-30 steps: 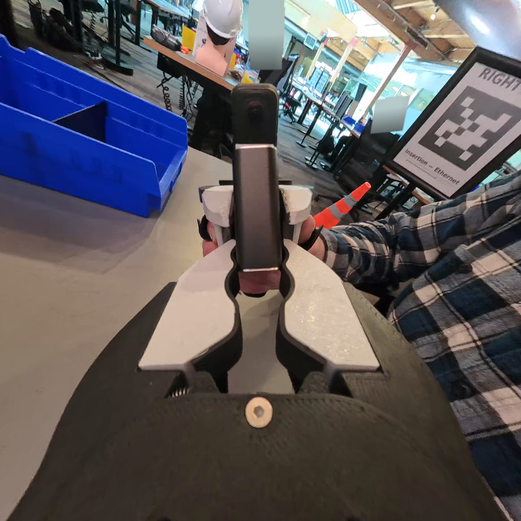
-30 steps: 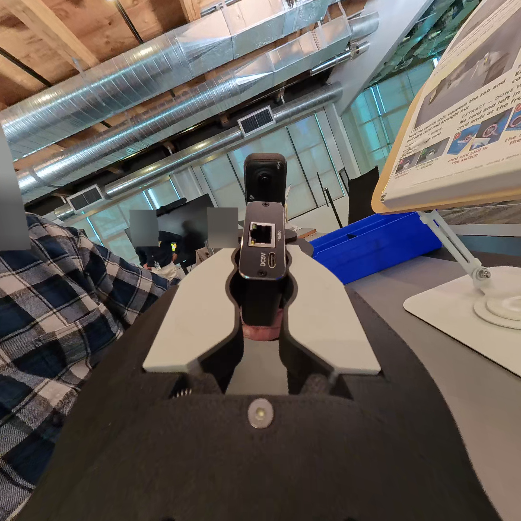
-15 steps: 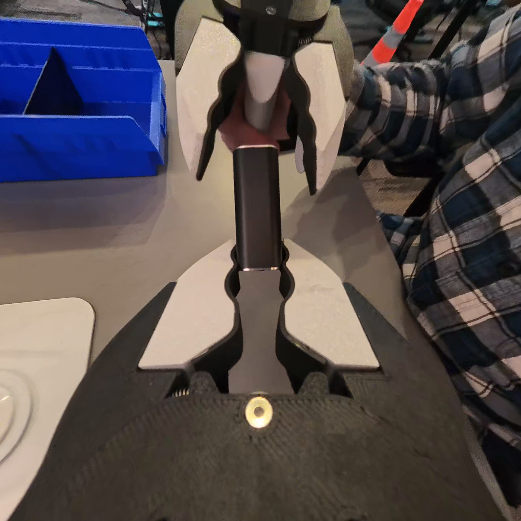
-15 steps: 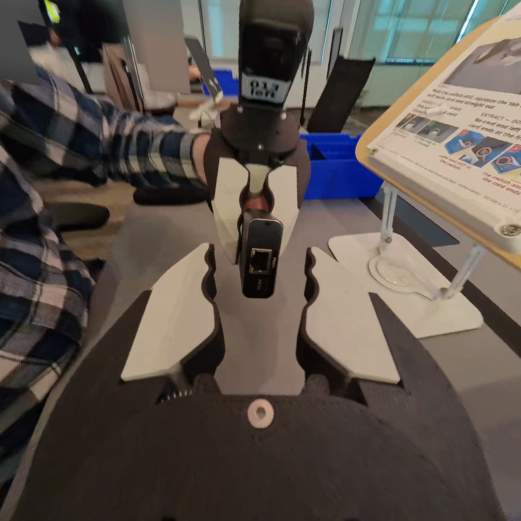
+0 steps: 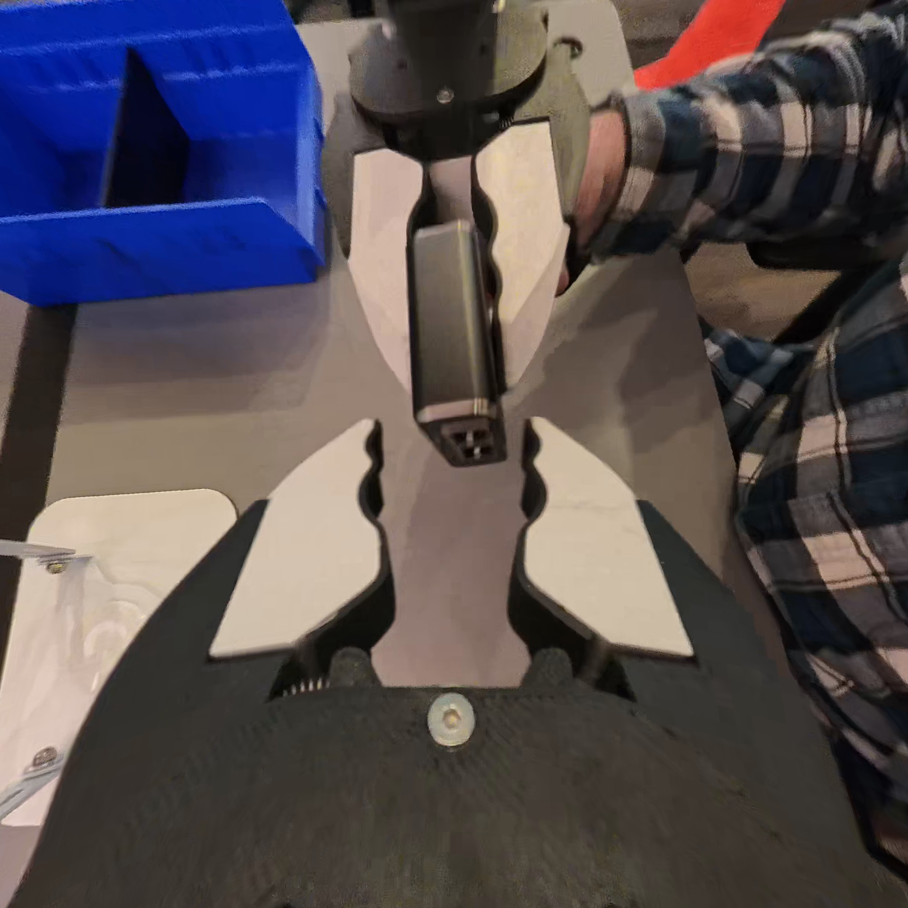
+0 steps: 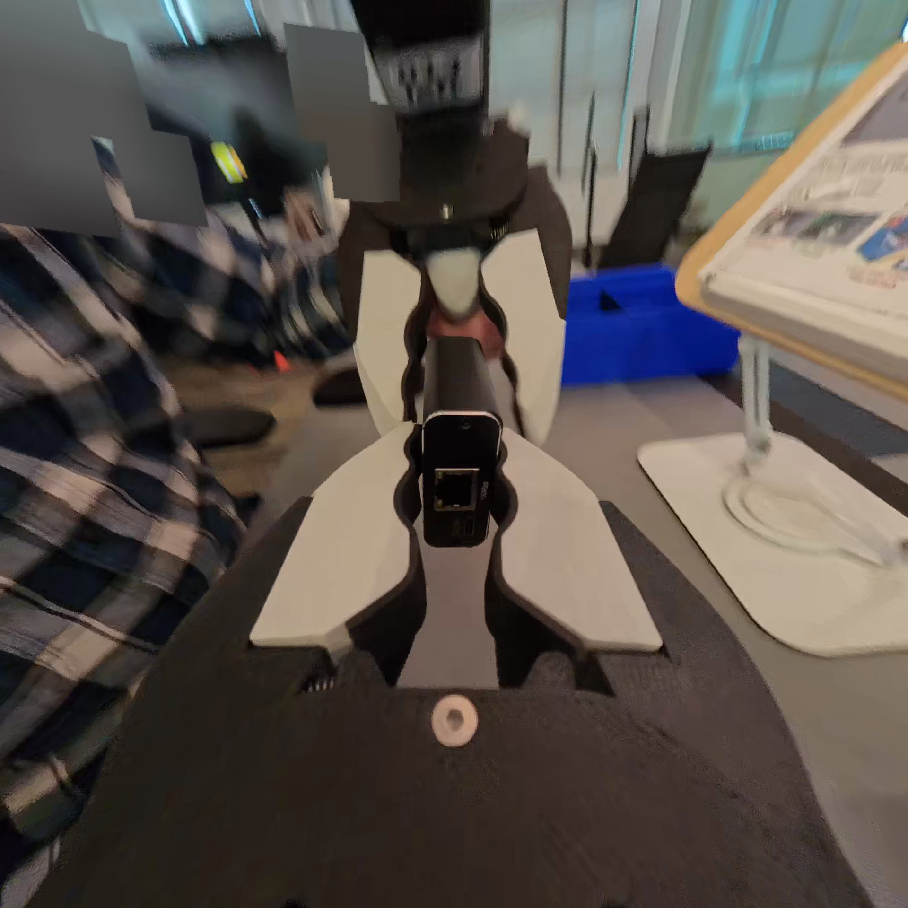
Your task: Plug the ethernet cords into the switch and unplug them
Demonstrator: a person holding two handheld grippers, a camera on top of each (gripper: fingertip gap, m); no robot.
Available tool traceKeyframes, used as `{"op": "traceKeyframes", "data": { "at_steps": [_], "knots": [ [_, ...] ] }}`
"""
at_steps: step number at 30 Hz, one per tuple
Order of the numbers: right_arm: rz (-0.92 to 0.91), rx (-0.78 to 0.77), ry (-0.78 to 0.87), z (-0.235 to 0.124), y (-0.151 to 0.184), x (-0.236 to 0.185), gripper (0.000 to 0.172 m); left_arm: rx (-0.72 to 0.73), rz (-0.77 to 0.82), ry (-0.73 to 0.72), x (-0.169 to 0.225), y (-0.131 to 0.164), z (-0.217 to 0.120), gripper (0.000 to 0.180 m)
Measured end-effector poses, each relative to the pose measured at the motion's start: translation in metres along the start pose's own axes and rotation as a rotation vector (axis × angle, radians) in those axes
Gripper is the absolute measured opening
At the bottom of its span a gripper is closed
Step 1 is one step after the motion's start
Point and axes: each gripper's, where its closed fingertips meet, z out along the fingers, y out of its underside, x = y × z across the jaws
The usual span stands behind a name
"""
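Right wrist view: right gripper (image 6: pixel 454 471) clamps the black switch (image 6: pixel 454 491); left gripper (image 5: pixel 449 442) gapes.

Between your two grippers the grey table (image 5: pixel 162 373) lies bare, so you can pass low there. On your left side the blue bin (image 5: pixel 147 245) and the white stand base (image 5: pixel 123 540) block the way. The tilted instruction board (image 6: pixel 806 255) overhangs the table above that base
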Motion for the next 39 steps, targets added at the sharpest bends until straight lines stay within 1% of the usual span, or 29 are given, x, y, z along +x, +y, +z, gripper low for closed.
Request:
{"op": "traceKeyframes", "data": {
  "at_steps": [2, 3, 5, 8, 11, 12, 13, 16, 17, 19, 20, 21, 24, 25, 26, 27, 28, 29, 30, 32, 33, 35, 37, 39],
  "knots": [
    [0.044, 0.213, -0.074, -0.014, -0.021, -0.003, 0.025, 0.056, -0.019, -0.018, 0.001, -0.009, -0.005, 0.057],
    [0.062, 0.285, -0.098, -0.020, -0.027, -0.003, 0.025, 0.098, -0.031, -0.016, 0.004, -0.015, -0.006, 0.063],
    [0.053, 0.363, -0.140, -0.025, -0.031, -0.007, 0.025, 0.138, -0.044, -0.032, 0.008, -0.021, -0.003, 0.061],
    [0.029, 0.387, -0.178, -0.023, -0.033, -0.014, 0.025, 0.177, -0.044, -0.044, 0.013, -0.029, 0.003, 0.054],
    [0.010, 0.388, -0.191, -0.022, -0.035, -0.019, 0.025, 0.228, -0.055, -0.031, 0.017, -0.039, 0.001, 0.043],
    [0.009, 0.384, -0.187, -0.022, -0.035, -0.019, 0.025, 0.240, -0.056, -0.036, 0.017, -0.041, -0.001, 0.038],
    [0.009, 0.384, -0.185, -0.022, -0.035, -0.018, 0.025, 0.250, -0.054, -0.029, 0.018, -0.043, -0.002, 0.029],
    [0.016, 0.387, -0.172, -0.023, -0.035, -0.016, 0.025, 0.244, -0.082, -0.047, 0.016, -0.042, -0.001, 0.026],
    [0.023, 0.376, -0.158, -0.023, -0.035, -0.014, 0.025, 0.248, -0.109, -0.046, 0.014, -0.041, -0.001, 0.025],
    [0.050, 0.344, -0.137, -0.021, -0.036, -0.011, 0.027, 0.308, -0.203, 0.014, 0.015, -0.042, -0.002, 0.025],
    [0.077, 0.318, -0.121, -0.020, -0.035, -0.008, 0.043, 0.352, -0.271, 0.052, 0.015, -0.043, -0.003, 0.025],
    [0.089, 0.283, -0.108, -0.018, -0.033, -0.006, 0.052, 0.395, -0.347, 0.102, 0.017, -0.043, -0.003, 0.025],
    [0.087, 0.214, -0.066, -0.018, -0.026, -0.004, 0.057, 0.501, -0.540, 0.251, 0.021, -0.039, -0.001, 0.025],
    [0.064, 0.186, -0.045, -0.018, -0.024, -0.004, 0.056, 0.528, -0.593, 0.299, 0.023, -0.037, -0.001, 0.025],
    [0.001, 0.149, -0.006, -0.018, -0.021, -0.004, 0.056, 0.553, -0.636, 0.349, 0.025, -0.036, -0.002, 0.025],
    [-0.077, 0.102, 0.050, -0.018, -0.019, -0.002, 0.062, 0.569, -0.666, 0.364, 0.024, -0.033, -0.001, 0.024],
    [-0.172, 0.030, 0.102, -0.019, -0.015, 0.000, 0.070, 0.579, -0.684, 0.379, 0.025, -0.029, -0.001, 0.024],
    [-0.279, -0.062, 0.152, -0.020, -0.009, 0.001, 0.080, 0.612, -0.707, 0.424, 0.028, -0.029, -0.003, 0.024],
    [-0.377, -0.140, 0.207, -0.021, -0.005, 0.004, 0.095, 0.649, -0.741, 0.468, 0.030, -0.030, -0.006, 0.024],
    [-0.537, -0.245, 0.235, -0.020, -0.002, -0.001, 0.104, 0.640, -0.764, 0.508, 0.035, -0.027, -0.002, 0.025],
    [-0.588, -0.267, 0.247, -0.018, -0.004, -0.004, 0.106, 0.631, -0.761, 0.527, 0.039, -0.027, 0.000, 0.024],
    [-0.673, -0.327, 0.281, -0.014, -0.002, -0.004, 0.104, 0.627, -0.785, 0.561, 0.044, -0.029, 0.002, 0.024],
    [-0.685, -0.370, 0.245, -0.008, 0.005, -0.010, 0.098, 0.633, -0.792, 0.581, 0.048, -0.030, 0.003, 0.024],
    [-0.674, -0.390, 0.196, -0.004, 0.013, -0.017, 0.085, 0.632, -0.802, 0.611, 0.053, -0.032, 0.004, 0.024]
  ]
}}
